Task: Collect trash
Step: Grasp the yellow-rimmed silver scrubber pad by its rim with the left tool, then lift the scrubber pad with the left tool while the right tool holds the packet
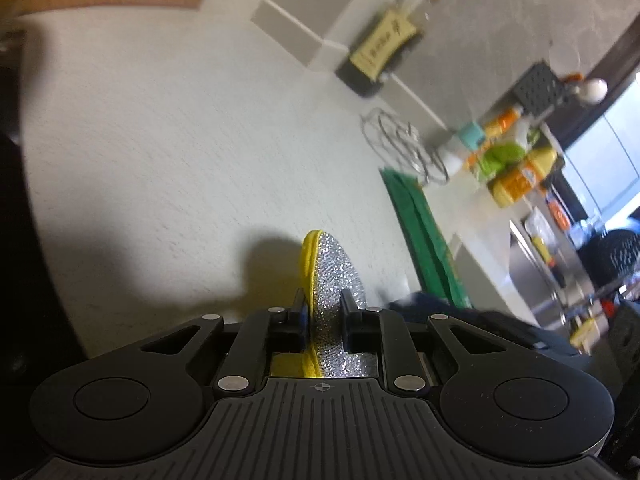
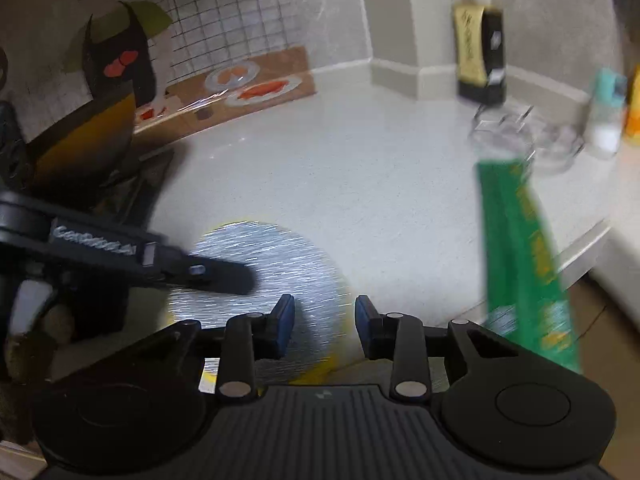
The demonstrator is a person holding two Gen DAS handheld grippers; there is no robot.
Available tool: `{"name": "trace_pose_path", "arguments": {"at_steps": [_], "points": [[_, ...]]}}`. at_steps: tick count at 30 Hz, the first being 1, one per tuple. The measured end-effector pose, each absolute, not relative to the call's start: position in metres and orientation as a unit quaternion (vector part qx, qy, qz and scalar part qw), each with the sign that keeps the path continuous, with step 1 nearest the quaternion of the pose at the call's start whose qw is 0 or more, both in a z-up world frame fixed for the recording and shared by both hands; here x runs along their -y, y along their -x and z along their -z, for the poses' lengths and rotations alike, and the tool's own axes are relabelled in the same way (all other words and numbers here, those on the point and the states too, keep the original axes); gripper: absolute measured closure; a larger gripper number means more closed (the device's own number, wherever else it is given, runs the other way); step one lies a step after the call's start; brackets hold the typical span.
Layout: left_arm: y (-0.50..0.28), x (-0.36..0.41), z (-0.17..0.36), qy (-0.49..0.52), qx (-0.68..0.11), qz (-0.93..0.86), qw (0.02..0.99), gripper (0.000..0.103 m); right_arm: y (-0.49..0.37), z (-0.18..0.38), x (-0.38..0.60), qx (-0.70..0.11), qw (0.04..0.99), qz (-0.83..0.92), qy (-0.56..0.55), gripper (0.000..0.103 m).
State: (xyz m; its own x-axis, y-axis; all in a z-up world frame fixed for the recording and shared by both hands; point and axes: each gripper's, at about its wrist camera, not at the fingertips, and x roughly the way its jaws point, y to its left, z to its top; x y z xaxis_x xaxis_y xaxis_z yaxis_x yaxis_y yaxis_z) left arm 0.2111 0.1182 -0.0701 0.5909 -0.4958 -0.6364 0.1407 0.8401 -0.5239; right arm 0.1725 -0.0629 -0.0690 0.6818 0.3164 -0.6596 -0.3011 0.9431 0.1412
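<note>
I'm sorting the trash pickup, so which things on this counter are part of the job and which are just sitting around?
Job in hand:
silver-and-yellow scouring pad, clamped in the left gripper
green wrapper, possibly trash

Lying about:
dark sauce bottle
wire whisk
teal-capped bottle

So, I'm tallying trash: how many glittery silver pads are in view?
1: the silver pad, yellow-edged, is clamped in the left gripper over the white counter. Others may be hidden.

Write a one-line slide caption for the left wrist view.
Left gripper clamped on a silver-and-yellow scouring pad above the white counter, green packet lying to its right.
</note>
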Motion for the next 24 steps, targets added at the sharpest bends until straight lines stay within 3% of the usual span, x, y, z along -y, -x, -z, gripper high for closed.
{"name": "trace_pose_path", "arguments": {"at_steps": [2, 4, 13, 15, 16, 19, 24], "points": [[-0.208, -0.124, 0.065, 0.213, -0.4, 0.169, 0.875, 0.085, -0.172, 0.057, 0.072, -0.336, 0.933, -0.133, 0.01, 0.055], [-0.207, -0.13, 0.062, 0.218, -0.393, 0.16, 0.879, 0.085, -0.181, 0.05, 0.086, -0.326, 0.942, -0.078, 0.023, 0.048], [-0.193, -0.148, 0.066, 0.229, -0.401, 0.14, 0.876, 0.085, -0.246, 0.07, 0.121, -0.4, 0.916, 0.018, 0.022, 0.046], [-0.191, -0.15, 0.065, 0.229, -0.399, 0.137, 0.877, 0.084, -0.25, 0.072, 0.115, -0.404, 0.914, 0.006, 0.018, 0.057], [-0.19, -0.151, 0.064, 0.232, -0.397, 0.136, 0.877, 0.084, -0.251, 0.071, 0.11, -0.406, 0.914, -0.004, 0.02, 0.067], [-0.187, -0.154, 0.064, 0.239, -0.394, 0.137, 0.877, 0.084, -0.251, 0.071, 0.089, -0.409, 0.911, -0.033, 0.041, 0.077], [-0.184, -0.159, 0.067, 0.249, -0.392, 0.141, 0.875, 0.084, -0.248, 0.067, 0.052, -0.425, 0.899, -0.088, 0.052, 0.077]]}}
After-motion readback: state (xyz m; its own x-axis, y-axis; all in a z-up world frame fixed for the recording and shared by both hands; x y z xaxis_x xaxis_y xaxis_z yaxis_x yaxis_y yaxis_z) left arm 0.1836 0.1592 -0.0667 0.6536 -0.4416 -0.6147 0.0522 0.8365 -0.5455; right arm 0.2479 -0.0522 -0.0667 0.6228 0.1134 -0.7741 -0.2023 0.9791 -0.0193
